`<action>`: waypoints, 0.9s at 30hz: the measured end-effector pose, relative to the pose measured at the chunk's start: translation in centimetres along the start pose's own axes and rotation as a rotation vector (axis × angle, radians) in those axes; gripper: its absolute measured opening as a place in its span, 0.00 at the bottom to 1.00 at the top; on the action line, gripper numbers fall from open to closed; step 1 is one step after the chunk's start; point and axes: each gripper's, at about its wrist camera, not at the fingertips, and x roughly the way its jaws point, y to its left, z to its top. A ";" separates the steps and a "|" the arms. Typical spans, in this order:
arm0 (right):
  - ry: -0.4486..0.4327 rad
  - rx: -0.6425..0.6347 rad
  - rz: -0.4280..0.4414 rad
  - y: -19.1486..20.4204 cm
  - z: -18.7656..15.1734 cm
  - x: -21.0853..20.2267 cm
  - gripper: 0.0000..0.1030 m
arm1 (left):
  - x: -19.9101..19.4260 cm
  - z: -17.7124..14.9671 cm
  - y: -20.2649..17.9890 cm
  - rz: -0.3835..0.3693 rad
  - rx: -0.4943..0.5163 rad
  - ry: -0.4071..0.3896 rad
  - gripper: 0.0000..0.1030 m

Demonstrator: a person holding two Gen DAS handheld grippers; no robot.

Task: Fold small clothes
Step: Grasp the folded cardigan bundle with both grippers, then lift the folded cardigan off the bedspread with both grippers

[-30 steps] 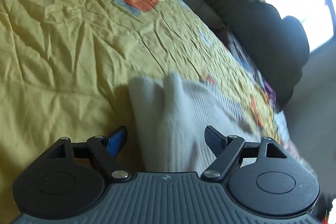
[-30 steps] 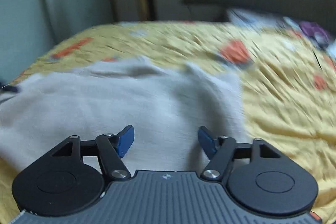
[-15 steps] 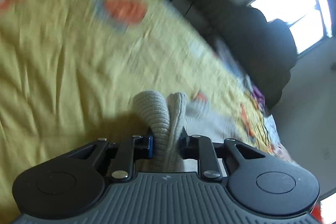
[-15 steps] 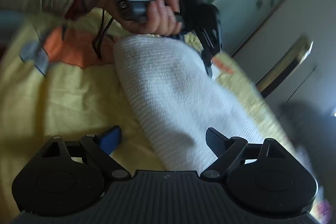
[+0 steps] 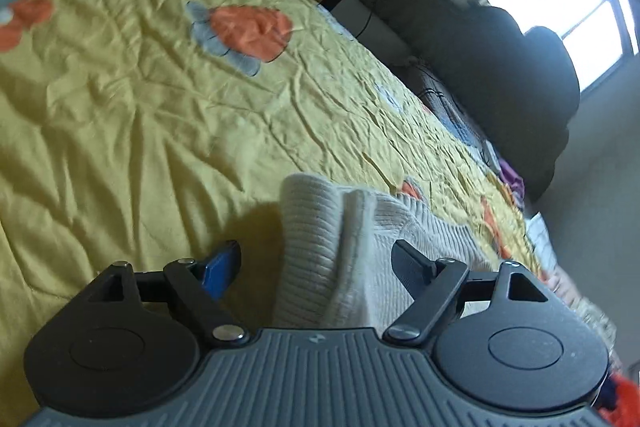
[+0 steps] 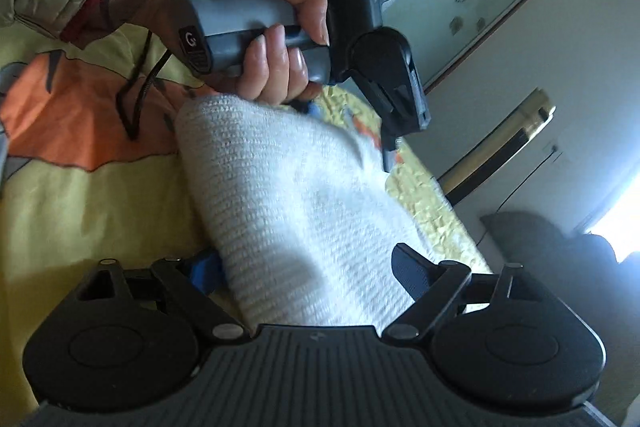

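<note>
**Left wrist view first: let go cleanly, then smooth the fold**

Left wrist view shows the left gripper (image 5: pixel 316 263) with its jaws wide. They have just been opening, and a rolled edge of the white ribbed knit garment (image 5: pixel 320 247) stands up between them, but the pads do not press it. The garment lies on the yellow quilted bedspread with orange flowers (image 5: pixel 140 107). A dark heap of cushions (image 5: pixel 500 67) sits well beyond the garment, under the bright window.

Right wrist view shows the right gripper (image 6: pixel 308 271) with jaws wide too; they have just been closing a little. The garment (image 6: pixel 296 211) lies between them. It hides most of the blue pad on the picture's left side, so I cannot tell if it touches. Past the garment, the person's hand (image 6: pixel 256 23) holds the other gripper's grey handle.

I think the fold is being laid down. To do it well, lift both grippers straight off so the bump does not drag. Then press the raised edge flat and line it up with the layer below.
</note>
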 end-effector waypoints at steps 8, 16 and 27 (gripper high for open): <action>-0.026 -0.043 0.022 1.6 0.5 0.4 0.27 | 0.7 0.1 -0.9 0.048 -0.008 0.029 0.24; -0.095 0.159 0.076 -2.4 -0.3 -2.2 0.15 | -2.2 -0.2 -7.3 0.136 0.136 -0.088 0.22; -0.256 0.593 0.161 -11.5 -2.9 -8.0 0.17 | -7.0 -1.3 -16.6 0.188 0.276 -0.321 0.20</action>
